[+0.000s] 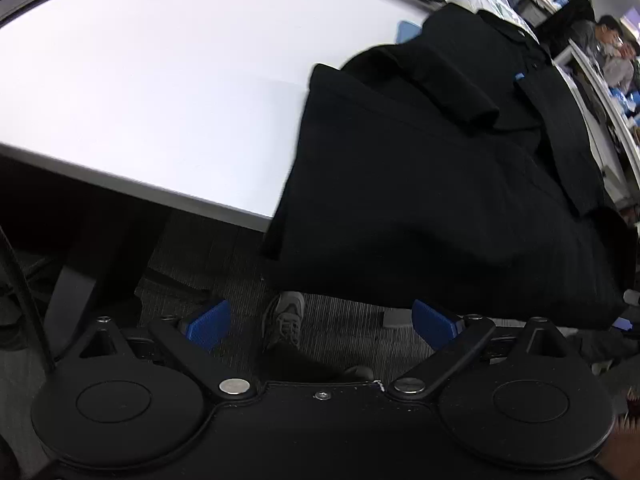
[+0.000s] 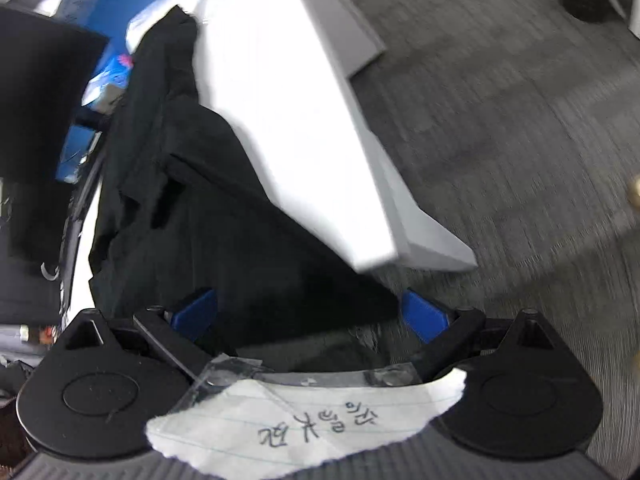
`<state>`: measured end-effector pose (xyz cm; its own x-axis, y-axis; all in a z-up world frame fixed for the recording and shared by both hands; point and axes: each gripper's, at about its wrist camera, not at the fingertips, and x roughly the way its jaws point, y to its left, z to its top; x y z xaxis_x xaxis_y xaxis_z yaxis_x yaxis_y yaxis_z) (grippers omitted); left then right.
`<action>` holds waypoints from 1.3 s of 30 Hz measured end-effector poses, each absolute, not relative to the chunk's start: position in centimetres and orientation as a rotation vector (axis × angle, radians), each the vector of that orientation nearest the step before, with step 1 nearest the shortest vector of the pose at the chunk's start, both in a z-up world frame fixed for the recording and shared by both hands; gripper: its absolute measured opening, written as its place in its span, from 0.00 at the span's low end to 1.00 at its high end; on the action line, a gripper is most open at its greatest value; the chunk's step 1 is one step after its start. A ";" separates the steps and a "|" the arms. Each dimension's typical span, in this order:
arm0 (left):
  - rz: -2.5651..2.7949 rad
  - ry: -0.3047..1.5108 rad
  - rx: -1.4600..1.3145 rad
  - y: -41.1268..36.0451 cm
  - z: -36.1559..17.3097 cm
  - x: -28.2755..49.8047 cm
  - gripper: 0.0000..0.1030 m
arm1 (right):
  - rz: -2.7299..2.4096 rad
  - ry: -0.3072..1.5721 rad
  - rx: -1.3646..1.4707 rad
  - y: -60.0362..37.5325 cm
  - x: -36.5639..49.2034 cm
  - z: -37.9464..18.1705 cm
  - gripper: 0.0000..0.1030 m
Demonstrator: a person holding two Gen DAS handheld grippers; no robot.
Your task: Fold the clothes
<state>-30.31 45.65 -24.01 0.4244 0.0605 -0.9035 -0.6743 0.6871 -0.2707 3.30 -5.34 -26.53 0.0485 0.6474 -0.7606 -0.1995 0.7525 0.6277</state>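
Garment: a black garment [image 1: 432, 184] lies across the white table [image 1: 160, 92], filling the right half of the left wrist frame; its lower part spills over the near table edge and hangs toward the carpeted floor [image 2: 500, 120]. A sleeve or flap lies doubled over near the upper right.
Left gripper [image 1: 320, 320]: jaws spread wide, blue pads [image 1: 210, 322] bare, nothing held; it sits low in the frame, below the hanging hem.
Right gripper [image 2: 310, 316]: jaws also wide apart; black cloth fills the lower centre of its frame between the pads, but whether any is pinched I cannot tell, and it looks loose.
Slide risk: much of the cloth hangs past the edge, so its weight could likely drag the rest off the table if nothing pins it.
Grasp risk: black on black hides the layers; a jaw may close on two plies, or the doubled sleeve, and spoil the fold.
Blur: both views are smeared, so hem position is uncertain.
Foot: a person's shoe [image 1: 286, 316] stands under the hem, where fallen fabric could land.
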 end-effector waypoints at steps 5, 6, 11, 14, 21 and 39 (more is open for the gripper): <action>0.541 1.019 -0.690 46.6 -23.8 -30.8 0.94 | 0.827 1.423 0.357 -4.1 3.8 -26.9 0.66; 0.545 1.022 -0.695 46.8 -24.0 -30.8 0.94 | 0.838 1.437 0.364 -4.0 3.8 -26.9 0.47; 0.554 1.029 -0.721 46.0 -25.1 -31.3 0.94 | 0.867 1.484 0.500 -4.9 3.2 -26.0 0.20; 0.534 1.027 -0.724 45.3 -25.9 -31.6 0.94 | 0.907 1.464 0.594 -4.6 3.1 -24.3 0.18; 0.439 0.904 -0.792 46.1 -25.6 -30.7 0.94 | 0.962 1.444 0.627 -3.1 3.9 -21.6 0.18; 0.384 0.883 -0.781 46.9 -18.9 -30.0 0.04 | 0.977 1.441 0.645 -3.3 4.0 -20.2 0.18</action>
